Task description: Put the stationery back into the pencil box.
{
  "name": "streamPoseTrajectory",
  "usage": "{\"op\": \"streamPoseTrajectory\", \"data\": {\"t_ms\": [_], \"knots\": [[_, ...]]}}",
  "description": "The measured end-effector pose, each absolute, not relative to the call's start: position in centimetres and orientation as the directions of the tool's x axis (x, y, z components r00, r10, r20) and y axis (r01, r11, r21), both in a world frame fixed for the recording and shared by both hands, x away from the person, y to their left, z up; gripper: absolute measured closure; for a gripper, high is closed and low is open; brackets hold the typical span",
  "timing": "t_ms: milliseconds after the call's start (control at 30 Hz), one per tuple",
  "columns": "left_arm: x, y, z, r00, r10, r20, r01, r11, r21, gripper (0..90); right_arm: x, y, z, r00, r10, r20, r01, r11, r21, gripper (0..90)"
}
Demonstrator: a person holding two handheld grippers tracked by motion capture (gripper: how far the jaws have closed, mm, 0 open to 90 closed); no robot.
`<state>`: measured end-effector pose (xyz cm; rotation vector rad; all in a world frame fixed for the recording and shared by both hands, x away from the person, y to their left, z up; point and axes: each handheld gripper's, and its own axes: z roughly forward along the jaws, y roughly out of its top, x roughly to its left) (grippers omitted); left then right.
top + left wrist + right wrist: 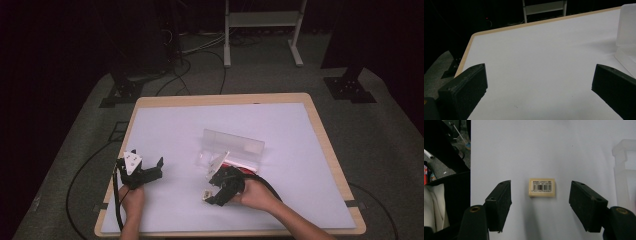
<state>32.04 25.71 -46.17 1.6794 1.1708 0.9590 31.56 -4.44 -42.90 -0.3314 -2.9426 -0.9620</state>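
White table mat [165, 125] carrying one eraser [542, 187] and one clear plastic case [235, 149]; eraser lying flat just left of case, nothing blocking it; right gripper [540, 206] hovering, jaws spread either side, not touching; left gripper [539, 86] gaping empty, further left of case
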Motion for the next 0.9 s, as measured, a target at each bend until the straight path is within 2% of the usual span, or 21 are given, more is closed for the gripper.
{"op": "streamPoseTrajectory", "data": {"t_ms": [567,700,733,833,867,900], "knots": [[32.0,25.7,-46.2,0.267,0.957,0.114,0.303,-0.196,0.933,0.0,32.1,-3.0,-44.5,-0.978,0.192,0.08,0.204,0.82,0.535,37.8],[32.0,25.7,-46.2,0.267,0.956,0.117,0.302,-0.199,0.932,0.0,32.1,-2.7,-45.0,-0.978,0.194,0.078,0.206,0.827,0.523,43.0],[32.0,25.7,-46.2,0.267,0.957,0.117,0.303,-0.198,0.932,0.0,32.2,-2.7,-45.1,-0.978,0.192,0.078,0.204,0.826,0.526,48.9],[32.0,25.7,-46.2,0.266,0.957,0.116,0.303,-0.197,0.932,0.0,32.3,-2.6,-45.2,-0.979,0.19,0.079,0.203,0.826,0.526,51.1],[32.0,25.7,-46.2,0.265,0.957,0.116,0.304,-0.197,0.932,0.0,32.4,-2.6,-45.2,-0.979,0.183,0.089,0.202,0.826,0.526,56.7],[32.0,25.7,-46.2,0.265,0.957,0.116,0.304,-0.197,0.932,0.0,32.4,-2.6,-45.2,-0.979,0.183,0.089,0.202,0.826,0.526,56.7]]}}
